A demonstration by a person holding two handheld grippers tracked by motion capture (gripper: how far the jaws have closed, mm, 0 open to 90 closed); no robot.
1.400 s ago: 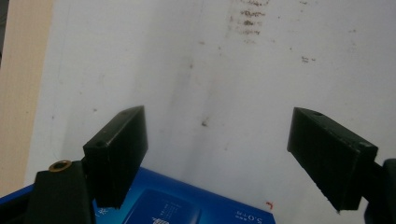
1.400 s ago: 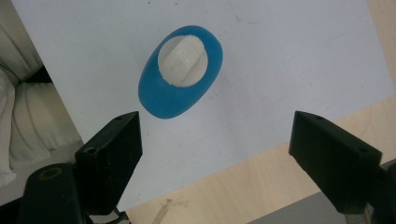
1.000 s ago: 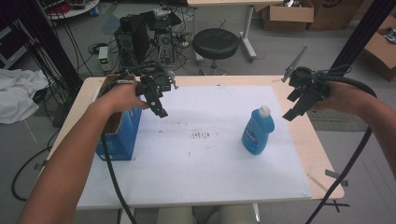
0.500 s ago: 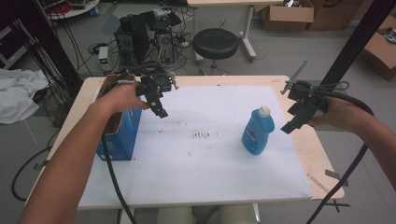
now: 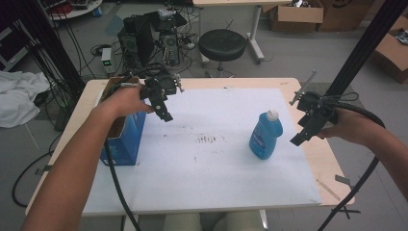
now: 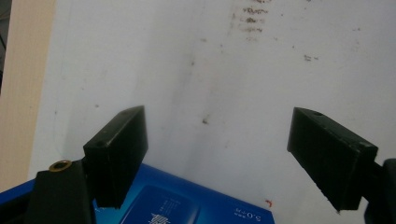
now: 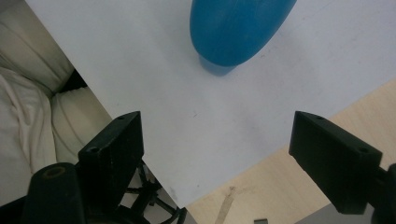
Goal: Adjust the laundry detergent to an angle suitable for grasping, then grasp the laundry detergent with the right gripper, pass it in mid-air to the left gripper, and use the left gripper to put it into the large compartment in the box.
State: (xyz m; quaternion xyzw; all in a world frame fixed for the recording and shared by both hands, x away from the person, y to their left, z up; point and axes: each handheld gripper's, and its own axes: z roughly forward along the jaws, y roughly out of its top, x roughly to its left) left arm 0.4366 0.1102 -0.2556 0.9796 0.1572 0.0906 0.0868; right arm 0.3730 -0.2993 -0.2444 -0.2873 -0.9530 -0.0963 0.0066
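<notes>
A blue dish-soap bottle (image 5: 265, 136) with a white cap stands upright on the white sheet (image 5: 211, 173), right of centre; its rounded blue body (image 7: 238, 28) fills the top of the right gripper view. My right gripper (image 5: 300, 134) hovers just right of the bottle, over the sheet's right edge, open and holding nothing (image 7: 219, 154). An open blue cardboard box (image 5: 122, 134) stands at the sheet's left edge; its printed blue face (image 6: 187, 205) lies below my jaws. My left gripper (image 5: 163, 113) hangs open and empty above the sheet beside the box's upper right (image 6: 215, 158).
Brown stains (image 5: 209, 139) mark the middle of the sheet. The wooden table (image 5: 332, 163) shows bare at the right and left margins. A black stool (image 5: 222, 45), computer gear (image 5: 149, 33) and cables stand on the floor behind the table; a black post (image 5: 361, 48) rises at right.
My right gripper has come down and toward the near side, from the table's far right edge to beside the bottle. The left gripper has stayed in place.
</notes>
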